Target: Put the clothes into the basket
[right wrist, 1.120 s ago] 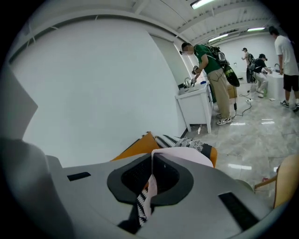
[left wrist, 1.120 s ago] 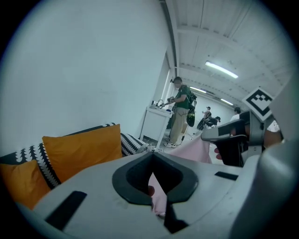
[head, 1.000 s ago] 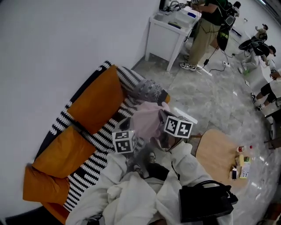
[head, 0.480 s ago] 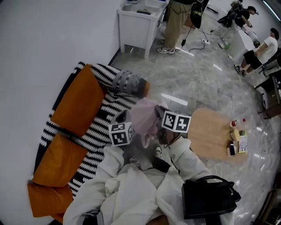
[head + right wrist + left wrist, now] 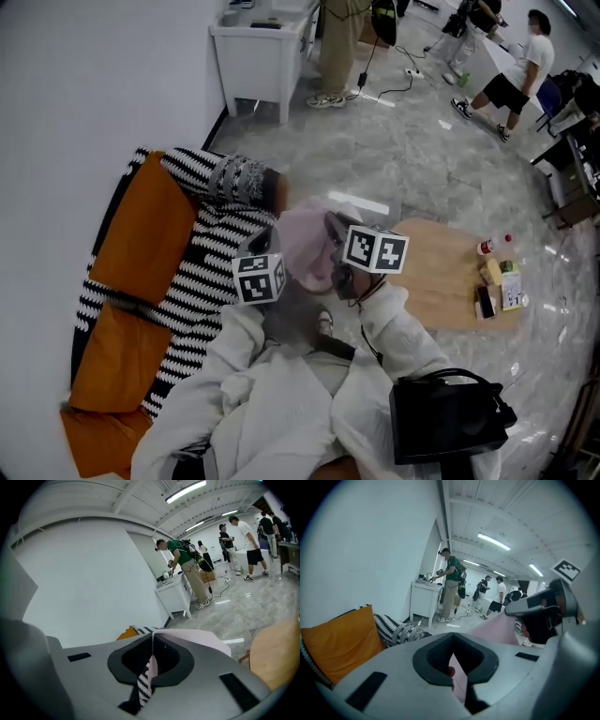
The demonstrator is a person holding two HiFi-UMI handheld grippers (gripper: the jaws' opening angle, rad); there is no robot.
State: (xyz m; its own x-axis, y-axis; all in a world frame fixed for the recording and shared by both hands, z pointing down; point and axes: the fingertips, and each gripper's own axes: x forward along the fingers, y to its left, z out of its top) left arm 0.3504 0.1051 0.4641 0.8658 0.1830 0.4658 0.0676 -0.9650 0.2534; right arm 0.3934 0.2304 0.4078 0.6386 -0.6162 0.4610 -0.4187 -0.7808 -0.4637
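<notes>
We hold the pink garment (image 5: 305, 246) up beside the sofa (image 5: 150, 234), left tool (image 5: 453, 667) and right tool (image 5: 151, 665) both clamped on it. No basket shows, so delivery lies ahead.

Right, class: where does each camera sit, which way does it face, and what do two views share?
Head view: on the head, facing steeply down at sofa and pink garment; white sleeves show.
Left gripper view: on left hand-held gripper, along jaws shut on garment.
Right gripper view: likewise, on right hand-held gripper.
Shared: garment, white table.
</notes>
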